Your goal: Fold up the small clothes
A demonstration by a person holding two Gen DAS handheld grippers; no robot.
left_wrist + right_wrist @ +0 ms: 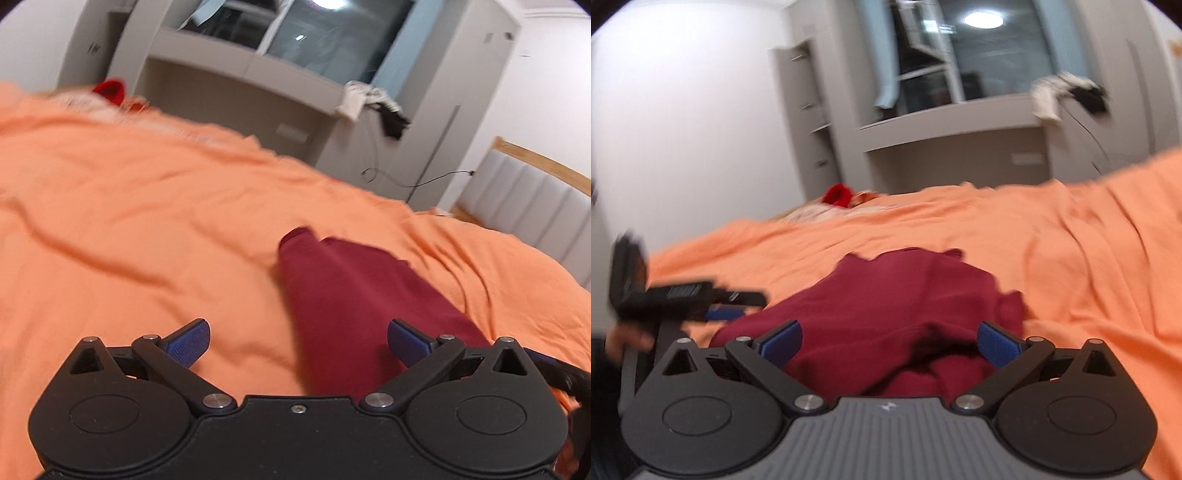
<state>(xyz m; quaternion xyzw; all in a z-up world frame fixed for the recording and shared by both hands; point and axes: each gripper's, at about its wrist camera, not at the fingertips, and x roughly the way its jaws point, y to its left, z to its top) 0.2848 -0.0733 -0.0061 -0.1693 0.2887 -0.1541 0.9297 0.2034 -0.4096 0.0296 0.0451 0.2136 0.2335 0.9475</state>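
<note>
A dark red garment point(347, 295) lies on the orange bedsheet point(129, 229), bunched into a long strip. In the left wrist view my left gripper point(298, 343) hovers over its near end, jaws wide open, nothing between the blue pads. Seen from the right wrist, the same dark red garment point(894, 302) spreads in loose folds just ahead of my right gripper point(889, 341), which is open too and empty. My left gripper point(701, 299) shows blurred at the left there, beside a hand point(624, 341).
A bright red item point(110, 90) and some pale clothes lie at the far edge of the bed. Grey cabinets point(229, 96) and a window stand behind. White and black clothes point(373, 103) hang on the cabinet. A padded headboard point(528, 206) is at right.
</note>
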